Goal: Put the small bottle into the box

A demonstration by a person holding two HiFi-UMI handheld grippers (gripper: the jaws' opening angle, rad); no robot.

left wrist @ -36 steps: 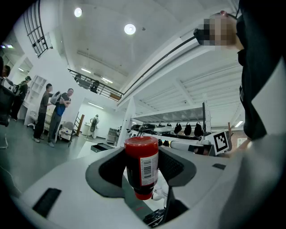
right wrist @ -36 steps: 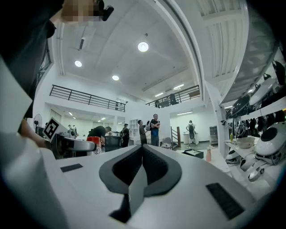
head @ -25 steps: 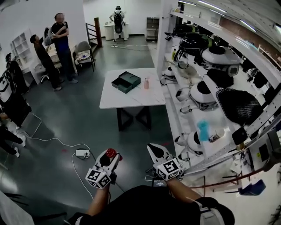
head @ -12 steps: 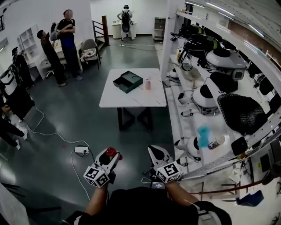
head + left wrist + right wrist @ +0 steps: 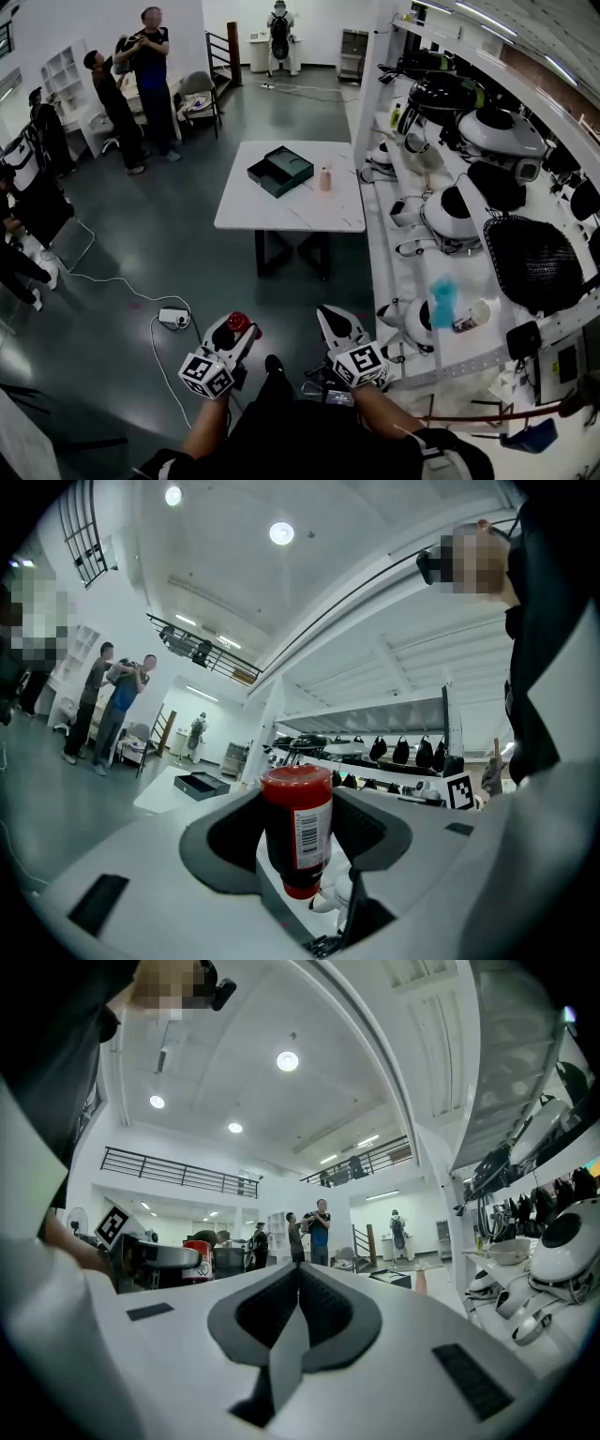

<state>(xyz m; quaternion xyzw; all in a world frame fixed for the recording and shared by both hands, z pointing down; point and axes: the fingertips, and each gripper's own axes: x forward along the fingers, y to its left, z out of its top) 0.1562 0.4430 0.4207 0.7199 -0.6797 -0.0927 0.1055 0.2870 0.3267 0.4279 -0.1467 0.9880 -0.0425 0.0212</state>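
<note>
My left gripper is shut on a small red bottle with a white barcode label; in the left gripper view the bottle stands upright between the dark pads. My right gripper is shut and holds nothing, its pads meeting. Both are held low in front of the person, well short of the white table. On the table lies an open dark green box, with a small pink bottle just to its right. The right gripper view also shows the box far ahead.
Long white shelves with robot heads and helmets run along the right. A power strip and its cable lie on the grey floor at the left. Several people stand at the far left beside a chair.
The person has walked forward, so the table and shelves sit slightly nearer and lower in the head view. A shoe now shows between the grippers. Both grips are unchanged.
</note>
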